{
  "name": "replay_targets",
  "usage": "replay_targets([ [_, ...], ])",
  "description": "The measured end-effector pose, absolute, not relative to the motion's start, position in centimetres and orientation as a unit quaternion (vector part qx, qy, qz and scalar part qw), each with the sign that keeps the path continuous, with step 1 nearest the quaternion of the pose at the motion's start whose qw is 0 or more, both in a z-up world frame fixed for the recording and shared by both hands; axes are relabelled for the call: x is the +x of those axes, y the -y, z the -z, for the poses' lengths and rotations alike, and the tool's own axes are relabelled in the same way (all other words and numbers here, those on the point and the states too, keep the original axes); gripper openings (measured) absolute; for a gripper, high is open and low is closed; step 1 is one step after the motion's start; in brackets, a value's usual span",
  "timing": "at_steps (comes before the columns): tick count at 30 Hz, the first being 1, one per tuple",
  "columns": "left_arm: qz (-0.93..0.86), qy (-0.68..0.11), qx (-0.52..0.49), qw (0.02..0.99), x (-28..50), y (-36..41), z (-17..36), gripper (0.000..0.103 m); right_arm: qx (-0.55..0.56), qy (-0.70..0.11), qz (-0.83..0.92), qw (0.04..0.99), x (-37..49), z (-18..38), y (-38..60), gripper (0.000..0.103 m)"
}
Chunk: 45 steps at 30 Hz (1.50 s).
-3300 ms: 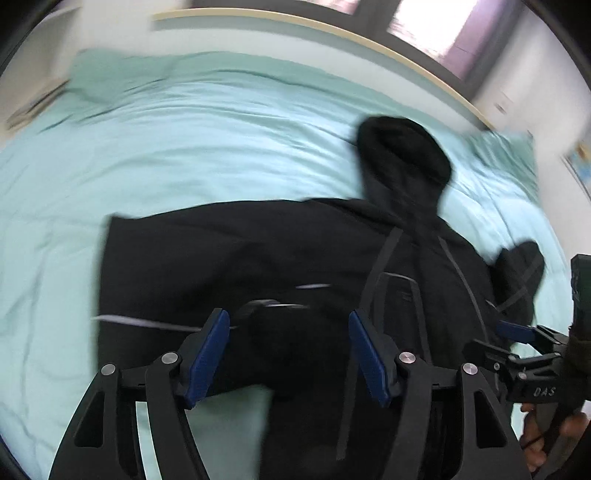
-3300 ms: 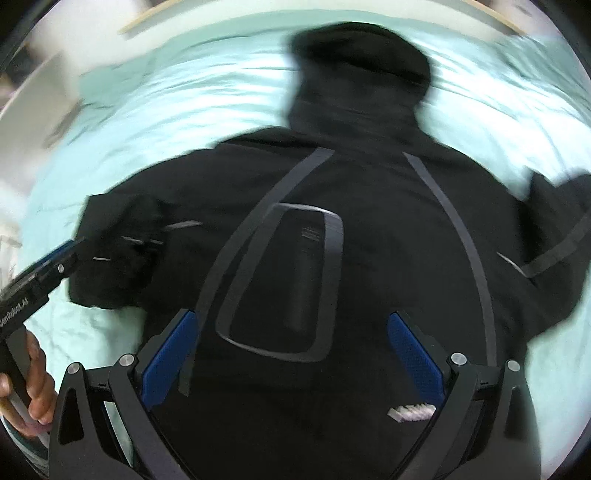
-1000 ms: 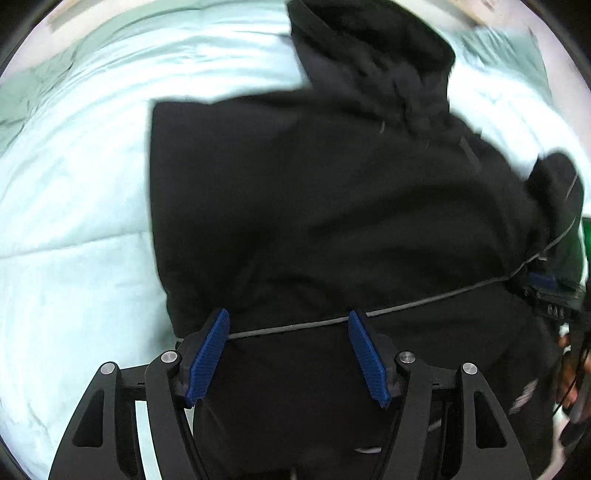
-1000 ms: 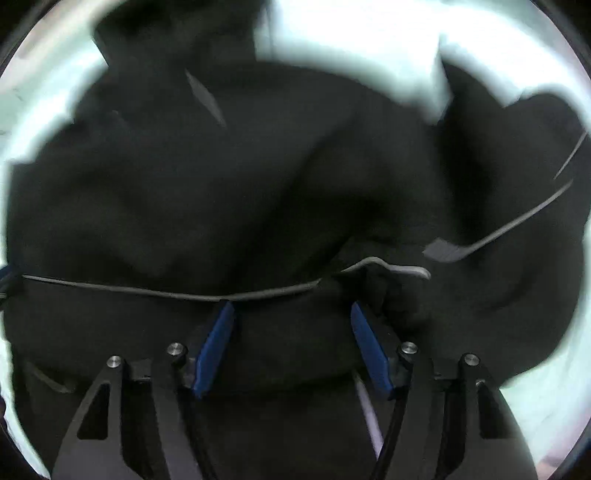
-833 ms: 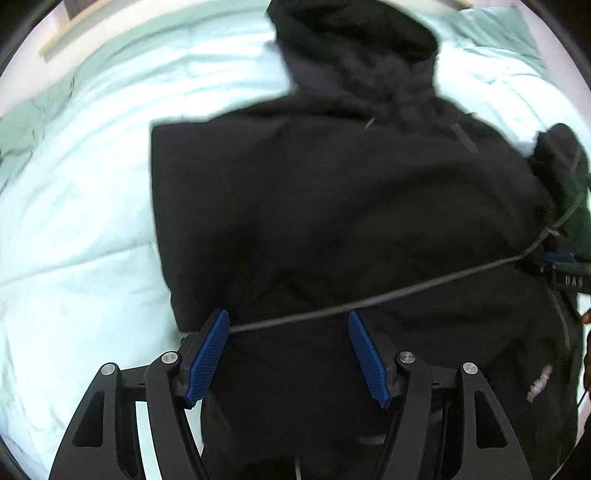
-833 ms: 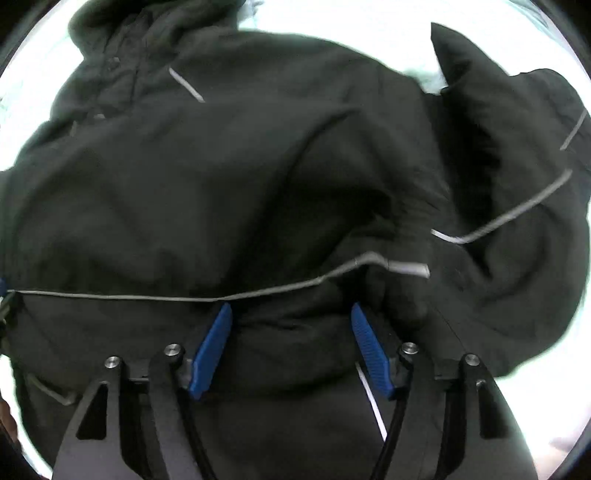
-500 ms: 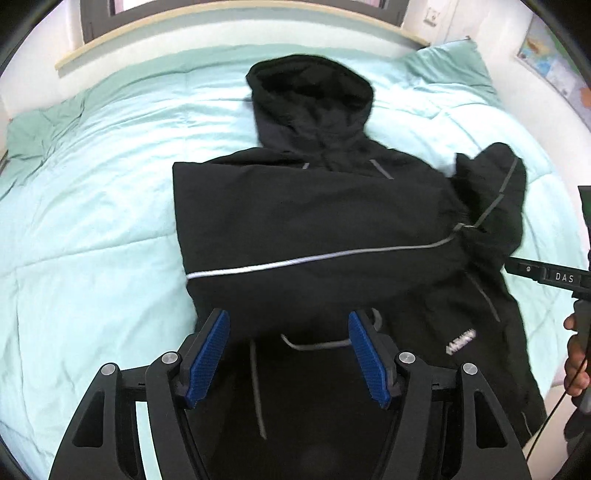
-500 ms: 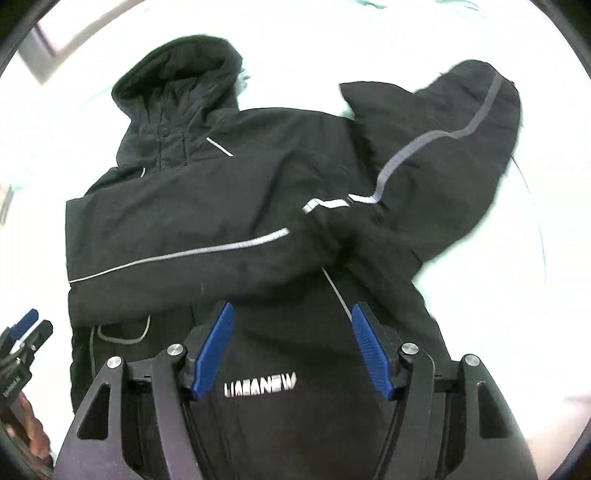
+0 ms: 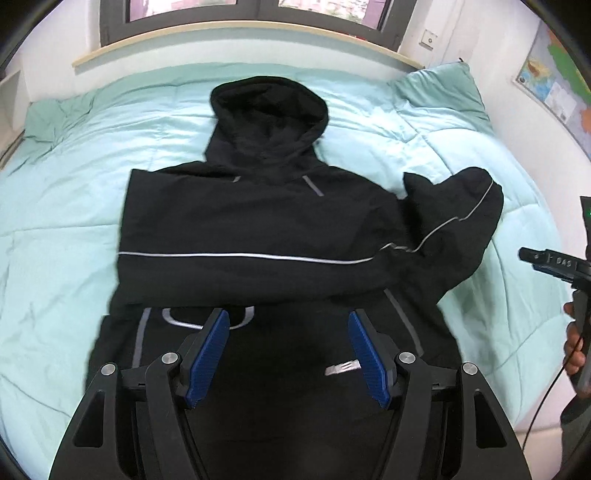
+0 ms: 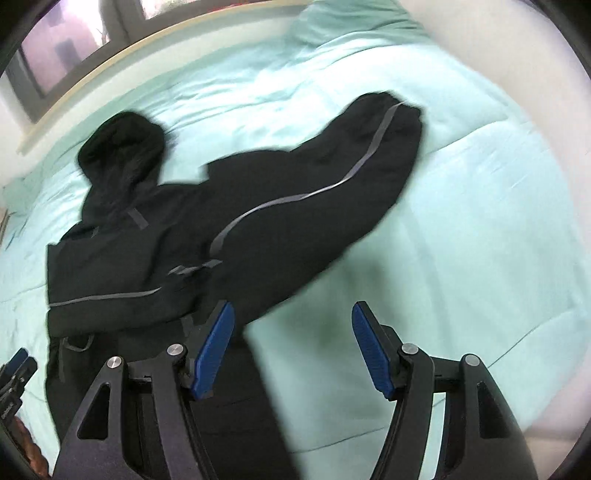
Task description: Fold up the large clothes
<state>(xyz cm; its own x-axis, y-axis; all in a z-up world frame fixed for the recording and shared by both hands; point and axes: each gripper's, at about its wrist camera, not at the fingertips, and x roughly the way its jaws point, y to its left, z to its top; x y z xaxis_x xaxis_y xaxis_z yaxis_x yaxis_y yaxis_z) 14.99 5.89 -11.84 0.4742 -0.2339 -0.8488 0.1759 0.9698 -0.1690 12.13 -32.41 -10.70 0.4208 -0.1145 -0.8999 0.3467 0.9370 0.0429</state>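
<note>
Both tongs stand wide with nothing between the pads: your left gripper hangs above the jacket's lower front, your right gripper above bare quilt just beside its edge. Below them the black jacket lies flat on the green quilt, one sleeve folded across the chest, the other sleeve out sideways. Beyond, the hood points to the window.

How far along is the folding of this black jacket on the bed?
Early. Done: one sleeve lies folded across the chest of the black jacket. In hand: nothing; the left hand-held gripper and right hand-held gripper are open and empty. Left: the other sleeve sticks out, the hood is flat, and the body is unfolded.
</note>
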Motion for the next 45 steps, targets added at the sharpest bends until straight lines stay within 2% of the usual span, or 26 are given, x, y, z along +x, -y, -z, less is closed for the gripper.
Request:
replay_targets([
  [8,0.093,-0.51,-0.015,0.855,15.9,0.5,12.1,0.069,0.126,-0.487,0.159,0.85,17.6,9.5,45.4,0.069],
  [14,0.07,-0.531,0.012,0.845,18.0,2.1,12.9,0.069,0.197,-0.496,0.134,0.835,25.9,12.8,52.8,0.069],
  [23,0.078,-0.571,0.024,0.817,22.2,6.4,16.2,0.069,0.254,-0.526,0.103,0.805,32.7,19.9,55.6,0.077],
  [25,0.091,-0.573,0.036,0.814,23.3,8.0,16.8,0.069,0.24,-0.517,0.086,0.817,32.6,19.5,54.8,0.052],
  [26,0.098,-0.573,0.041,0.812,23.7,8.8,17.0,0.069,0.242,-0.514,0.072,0.82,32.2,19.1,54.5,0.024],
  [27,0.107,-0.574,0.044,0.811,24.2,9.6,17.3,0.069,0.245,-0.504,0.061,0.826,31.5,18.3,54.3,0.018],
  [31,0.144,-0.581,0.045,0.8,26.8,13.0,18.8,0.069,0.185,-0.45,0.102,0.868,25.5,12.7,54.0,0.016],
  [35,0.177,-0.594,0.019,0.784,28.7,15.9,20.9,0.069,0.186,-0.428,0.177,0.866,18.0,10.1,58.0,0.016],
  [41,0.141,-0.624,0.06,0.766,30.7,19.1,27.2,0.069,0.223,-0.487,0.219,0.815,14.0,16.3,60.8,0.015],
  [45,0.153,-0.622,0.056,0.766,30.6,18.9,26.8,0.069,0.184,-0.501,0.243,0.81,14.9,16.7,59.2,0.015],
])
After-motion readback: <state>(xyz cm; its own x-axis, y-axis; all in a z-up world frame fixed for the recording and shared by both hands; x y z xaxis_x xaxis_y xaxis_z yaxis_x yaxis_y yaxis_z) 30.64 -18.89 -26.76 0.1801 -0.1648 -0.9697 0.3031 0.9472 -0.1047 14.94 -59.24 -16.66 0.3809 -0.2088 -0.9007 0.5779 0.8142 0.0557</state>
